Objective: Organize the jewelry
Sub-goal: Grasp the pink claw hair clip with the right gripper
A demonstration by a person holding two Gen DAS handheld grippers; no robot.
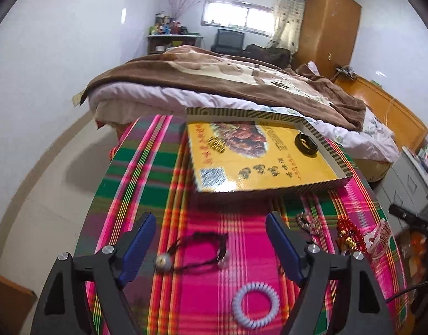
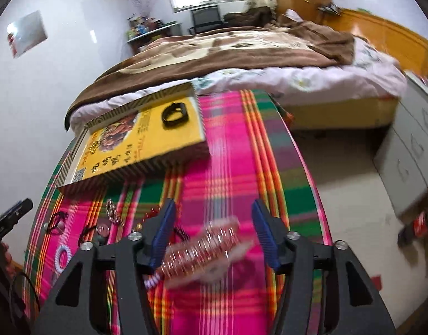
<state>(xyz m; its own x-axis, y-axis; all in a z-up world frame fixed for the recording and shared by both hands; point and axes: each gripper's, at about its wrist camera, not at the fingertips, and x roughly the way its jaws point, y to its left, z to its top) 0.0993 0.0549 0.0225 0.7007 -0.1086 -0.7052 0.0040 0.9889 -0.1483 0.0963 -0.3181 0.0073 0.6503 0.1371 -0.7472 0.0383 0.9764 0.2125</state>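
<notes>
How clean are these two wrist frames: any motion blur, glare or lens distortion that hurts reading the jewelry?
Left wrist view: mild motion blur on the black cord bracelet; the yellow box and white coil hair tie stay readable; the window is blown out. Right wrist view: heavier blur, the coiled copper-coloured bracelet between the open right gripper is smeared. Both: strong fisheye bending at the edges.

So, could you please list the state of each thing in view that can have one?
Left gripper: open, nothing between its pads.
Right gripper: open, a blurred coiled bracelet between the fingers, not pressed.
Yellow box: open tray, holding a black band and a gold piece.
Black cord bracelet: loose on the cloth.
White spiral tie: loose on the cloth.
</notes>
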